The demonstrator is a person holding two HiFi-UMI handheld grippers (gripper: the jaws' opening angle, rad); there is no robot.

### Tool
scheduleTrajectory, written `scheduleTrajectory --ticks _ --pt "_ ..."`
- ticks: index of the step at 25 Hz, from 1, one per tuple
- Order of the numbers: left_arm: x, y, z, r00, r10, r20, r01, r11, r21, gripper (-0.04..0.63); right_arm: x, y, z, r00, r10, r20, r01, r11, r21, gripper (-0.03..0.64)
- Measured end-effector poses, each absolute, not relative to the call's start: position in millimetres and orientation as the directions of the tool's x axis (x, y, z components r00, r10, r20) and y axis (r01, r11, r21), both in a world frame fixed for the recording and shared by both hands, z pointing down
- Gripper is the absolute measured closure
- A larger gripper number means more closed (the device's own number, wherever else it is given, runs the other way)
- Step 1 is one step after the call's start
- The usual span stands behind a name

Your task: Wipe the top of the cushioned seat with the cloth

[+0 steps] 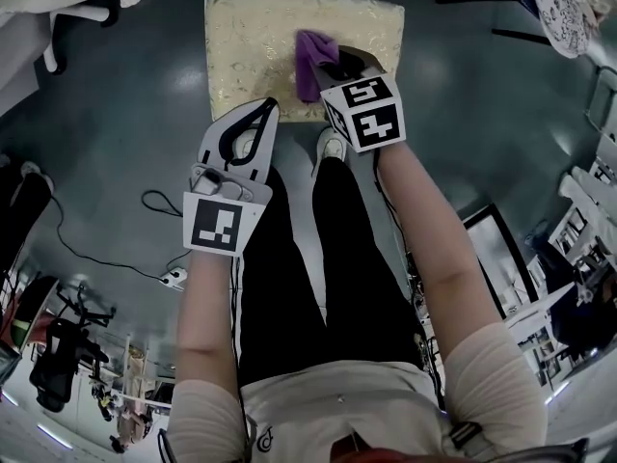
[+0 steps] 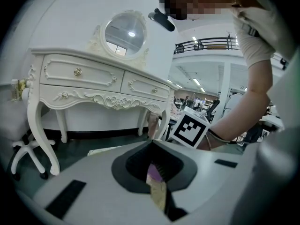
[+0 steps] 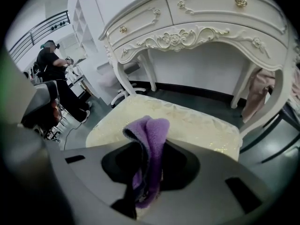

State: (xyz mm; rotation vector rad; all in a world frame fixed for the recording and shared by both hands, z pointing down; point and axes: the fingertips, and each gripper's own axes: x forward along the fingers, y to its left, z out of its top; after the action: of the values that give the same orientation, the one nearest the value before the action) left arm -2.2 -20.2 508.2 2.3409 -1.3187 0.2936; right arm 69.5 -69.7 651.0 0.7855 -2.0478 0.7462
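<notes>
My right gripper point(image 1: 333, 68) has its fingers clamped on the purple cloth point(image 1: 310, 61). The cloth bunches up between them and drapes onto the cushioned seat point(image 1: 251, 46), a little right of the seat's middle and toward its near edge. My left gripper point(image 1: 260, 114) hangs just off the near edge, left of the cloth, its fingers drawn together on nothing. I judge the wiping has much left to cover: the whole left half of the cream top and the strip along the far edge lie bare beside the cloth. To do this well, I think I should tip the right gripper down so a broad fold of cloth presses flat, not a bunched ridge. Then I would sweep in overlapping strokes from far edge to near edge, reaching each corner. The embossed fabric may drag at the cloth, so I'd grip firmly and hold the left gripper clear of the stroke.
</notes>
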Motion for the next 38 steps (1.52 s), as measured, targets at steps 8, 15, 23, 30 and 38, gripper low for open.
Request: scheduleTrajectory --ticks 8,15,23,30,38 --pt "42 -32 509 0.556 -0.732 0.394 -0.831 -0.500 0.244 0.581 113 -81 654 -0.465 -0.278 0.840 -0.753 0.623 -0.211 0.520" --pt "73 -35 508 0.577 -0.711 0.403 -0.816 -0.524 0.244 0.581 161 -87 652 -0.450 -0.321 0.833 -0.784 0.590 -0.196 0.520" --pt "97 -39 506 0.566 -0.727 0.389 -0.824 -0.495 0.275 0.581 195 -91 653 -0.417 -0.332 0.846 -0.807 0.563 -0.178 0.526" --pt "117 -34 506 0.570 -0.730 0.377 -0.821 -0.496 0.282 0.581 235 -91 659 -0.344 -0.337 0.876 -0.845 0.519 -0.132 0.531" --pt "106 -22 491 0.563 -0.748 0.351 -0.823 -0.466 0.326 0.581 237 -91 622 -0.357 -0.393 0.847 -0.843 0.525 -0.112 0.532"
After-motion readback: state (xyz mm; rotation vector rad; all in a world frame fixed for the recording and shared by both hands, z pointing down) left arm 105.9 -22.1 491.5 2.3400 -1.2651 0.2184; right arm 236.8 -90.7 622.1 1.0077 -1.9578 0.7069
